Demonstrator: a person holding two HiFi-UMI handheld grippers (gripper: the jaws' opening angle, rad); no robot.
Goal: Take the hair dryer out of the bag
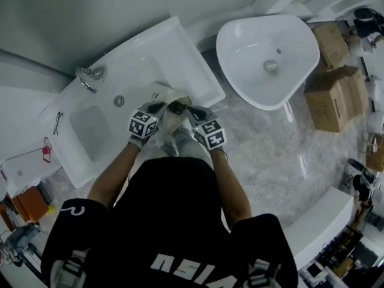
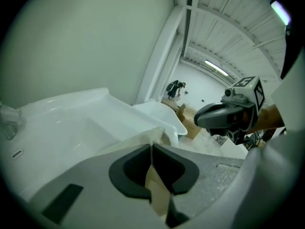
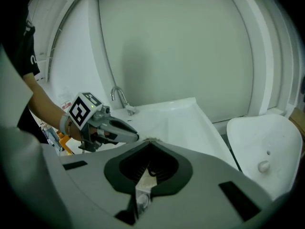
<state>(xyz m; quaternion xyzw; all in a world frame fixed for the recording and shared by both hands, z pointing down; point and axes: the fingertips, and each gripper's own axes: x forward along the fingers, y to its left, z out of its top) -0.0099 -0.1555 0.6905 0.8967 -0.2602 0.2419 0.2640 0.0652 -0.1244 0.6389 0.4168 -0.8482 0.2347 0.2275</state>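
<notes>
A beige bag [image 1: 171, 126] hangs between my two grippers at the front edge of the white sink counter [image 1: 180, 59]. A dark object, probably the hair dryer [image 1: 177, 107], shows in the bag's open top. My left gripper [image 1: 161, 108] is shut on the bag's left edge; the left gripper view shows beige material [image 2: 157, 190] pinched between the closed jaws [image 2: 151, 146]. My right gripper [image 1: 191, 110] is shut on the right edge, with a strip of the bag [image 3: 143, 182] caught between its jaws [image 3: 150, 143]. Each gripper sees the other close by: the right gripper [image 2: 224, 116], the left gripper [image 3: 119, 132].
The counter holds a sunken basin [image 1: 90, 131] and a chrome faucet [image 1: 90, 77] at the back left. A loose white washbasin [image 1: 267, 59] lies on the marble floor to the right, with cardboard boxes [image 1: 336, 98] beyond it. Clutter lines the room's right edge.
</notes>
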